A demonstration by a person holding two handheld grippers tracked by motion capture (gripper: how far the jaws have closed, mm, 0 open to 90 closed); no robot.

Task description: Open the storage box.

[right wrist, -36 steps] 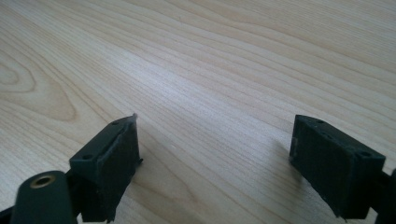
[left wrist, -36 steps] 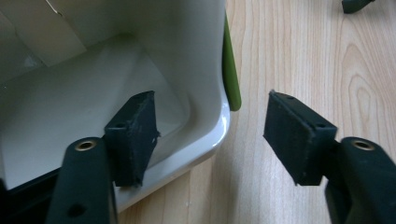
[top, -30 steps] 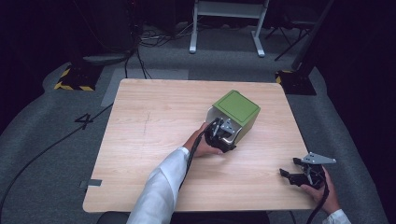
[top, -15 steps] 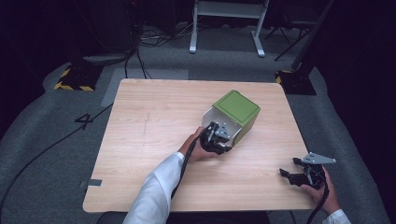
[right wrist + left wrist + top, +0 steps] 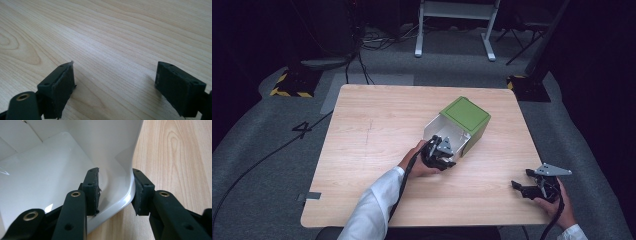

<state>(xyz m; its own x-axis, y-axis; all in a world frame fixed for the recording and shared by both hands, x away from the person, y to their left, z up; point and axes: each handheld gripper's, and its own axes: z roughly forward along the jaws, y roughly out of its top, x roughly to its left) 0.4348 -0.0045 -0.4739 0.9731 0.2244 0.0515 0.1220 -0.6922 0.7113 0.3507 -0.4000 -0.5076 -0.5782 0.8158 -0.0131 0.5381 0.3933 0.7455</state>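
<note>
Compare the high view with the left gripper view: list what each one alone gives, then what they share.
High view alone: the box's green outer face, the right gripper resting near the table's right edge, a white sleeve, grey floor.
Left gripper view alone: the pads pressing the white wall from inside and outside.
Shared: the left gripper at the box's open end, the white interior, the wooden table.

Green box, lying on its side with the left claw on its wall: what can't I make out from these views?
- Green box: its inner back end, hidden in the high view by its own green side; cut off by the frame in the left gripper view.
- Left claw: its tips, covered in the high view by the gripper's body.
- Right claw: too small in the high view to judge its gap.
</note>
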